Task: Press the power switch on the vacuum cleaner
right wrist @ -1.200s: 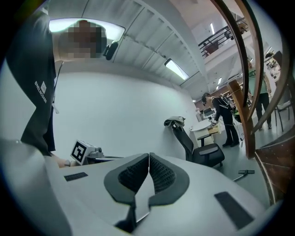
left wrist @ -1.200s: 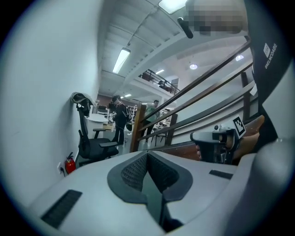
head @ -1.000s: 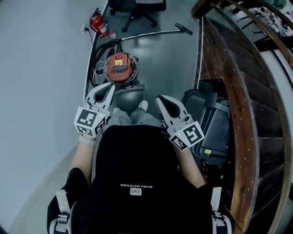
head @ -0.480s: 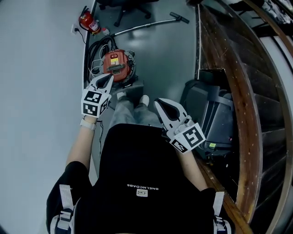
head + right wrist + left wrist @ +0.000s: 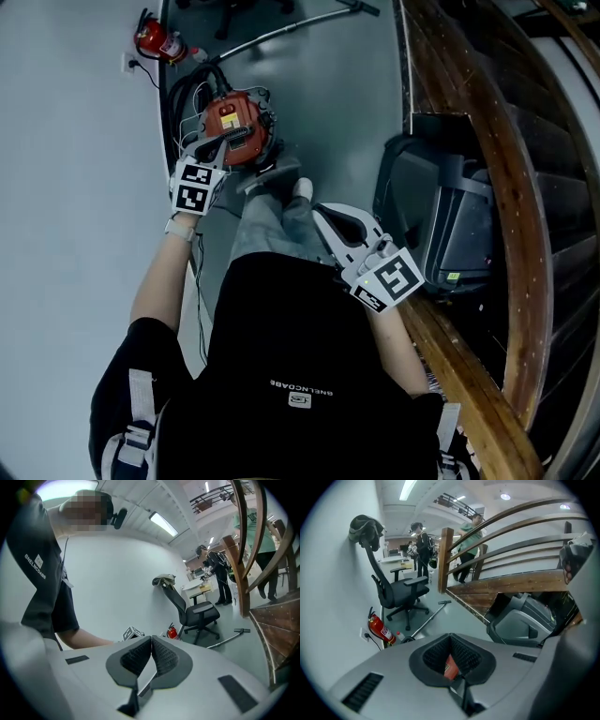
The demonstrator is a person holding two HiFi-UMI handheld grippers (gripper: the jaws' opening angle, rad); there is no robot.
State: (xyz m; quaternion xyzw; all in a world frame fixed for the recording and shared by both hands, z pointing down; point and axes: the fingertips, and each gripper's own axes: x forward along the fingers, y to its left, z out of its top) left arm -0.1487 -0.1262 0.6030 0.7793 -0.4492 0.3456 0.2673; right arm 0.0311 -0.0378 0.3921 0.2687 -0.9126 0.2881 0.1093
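The left gripper [image 5: 218,143] has its jaws pressed together with nothing between them. In the left gripper view its ribbed pads [image 5: 465,656] meet at the tip, and a sliver of the red vacuum cleaner [image 5: 451,665] shows through the gap behind them. From above, that closed tip sits over the near left edge of the vacuum cleaner [image 5: 234,122]. I cannot tell whether it touches a switch.

The right gripper [image 5: 320,208] is also closed and empty, held by the person's right thigh and well apart from the machine.

The vacuum cleaner is a round red drum standing upright on the grey floor against the white wall, with dark hose coiled around it. Its long wand [image 5: 281,30] lies flat, running away from the drum toward the office chair [image 5: 401,590]. A fire extinguisher [image 5: 155,39] stands by the wall just beyond, and a treadmill [image 5: 441,225] sits under the wooden stair rail [image 5: 511,178] to the right.

A second ago the left gripper hung back near the person's waist with its jaws apart. It has since reached forward to the drum and closed, while the right has barely moved.
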